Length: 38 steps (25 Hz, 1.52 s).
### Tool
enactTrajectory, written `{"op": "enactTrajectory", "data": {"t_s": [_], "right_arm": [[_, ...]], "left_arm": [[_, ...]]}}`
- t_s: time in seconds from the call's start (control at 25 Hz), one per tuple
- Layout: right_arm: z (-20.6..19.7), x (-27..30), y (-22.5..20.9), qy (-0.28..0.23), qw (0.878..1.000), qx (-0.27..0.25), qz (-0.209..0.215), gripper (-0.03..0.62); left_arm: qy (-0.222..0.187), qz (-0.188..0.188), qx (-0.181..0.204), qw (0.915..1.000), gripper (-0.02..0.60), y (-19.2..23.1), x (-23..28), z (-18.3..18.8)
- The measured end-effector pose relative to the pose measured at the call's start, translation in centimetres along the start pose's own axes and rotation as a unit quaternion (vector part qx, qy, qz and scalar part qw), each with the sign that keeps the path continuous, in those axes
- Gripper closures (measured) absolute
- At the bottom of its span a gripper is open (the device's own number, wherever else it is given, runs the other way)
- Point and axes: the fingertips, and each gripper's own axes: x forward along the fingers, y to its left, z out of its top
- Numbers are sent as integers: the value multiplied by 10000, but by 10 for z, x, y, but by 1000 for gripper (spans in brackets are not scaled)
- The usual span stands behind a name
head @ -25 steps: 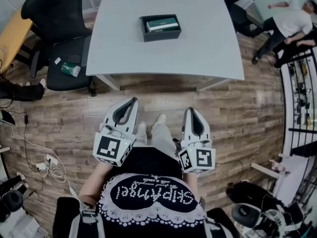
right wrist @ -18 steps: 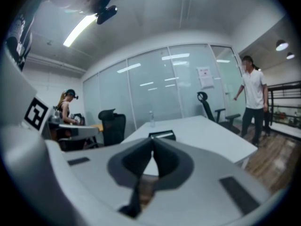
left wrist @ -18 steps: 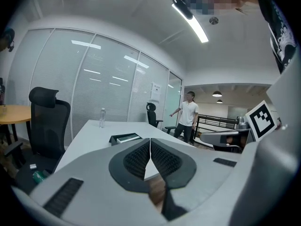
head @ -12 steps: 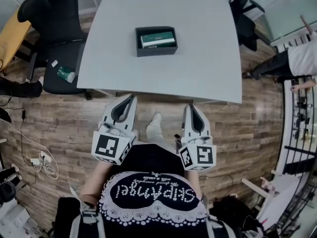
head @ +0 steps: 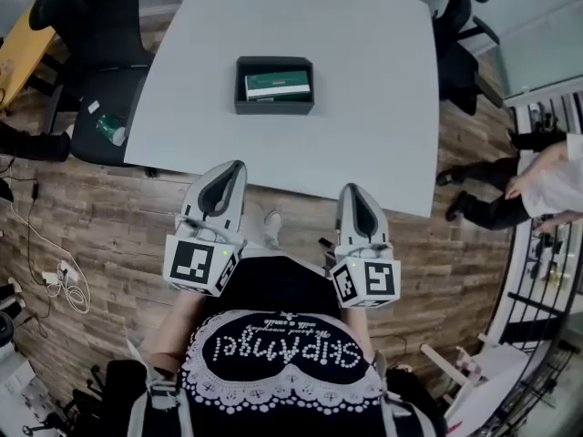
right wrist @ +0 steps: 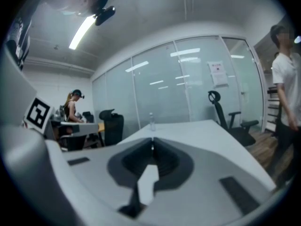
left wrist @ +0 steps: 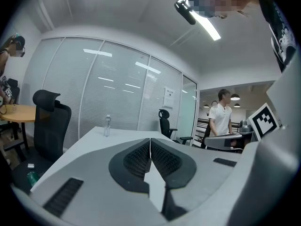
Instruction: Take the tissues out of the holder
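A dark rectangular holder point(head: 274, 85) sits on the white table point(head: 364, 107), with a green and white tissue pack point(head: 278, 85) lying inside it. My left gripper point(head: 234, 166) is shut and empty, its tips over the table's near edge, well short of the holder. My right gripper point(head: 352, 188) is shut and empty too, at the near edge further right. In the left gripper view the jaws point(left wrist: 150, 140) meet with nothing between them. The right gripper view shows the same of its jaws point(right wrist: 152, 141). The holder is hidden in both gripper views.
A clear bottle point(left wrist: 107, 125) stands at the table's far end. Black office chairs point(head: 100, 53) stand left of the table, another chair point(head: 460, 35) to the right. People point(head: 537, 185) stand at the right. Cables point(head: 64, 289) lie on the wooden floor at the left.
I have stepped closer to the table: it and the holder have slid down the head view toward both grippers, whose tips now reach its near edge. Both jaws stay shut.
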Motion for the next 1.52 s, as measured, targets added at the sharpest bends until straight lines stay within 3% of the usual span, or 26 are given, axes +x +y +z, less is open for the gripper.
{"op": "enactTrajectory", "data": {"t_s": [0.56,0.84,1.12,1.52], "right_arm": [[12,51,-6,90,9999,59,-72,560],[32,91,-3,66,9996,61,-263,560],[25,112,-7,193,9983,167,-515,560],[26,129,-13,330,9985,185,-396,560]], "left_arm": [[25,17,-51,10000,557,38,43,11],[9,-163,-20,9999,557,75,81,31],[121,-365,-34,9993,557,92,106,28],[268,-194,-102,9994,557,102,116,23]]}}
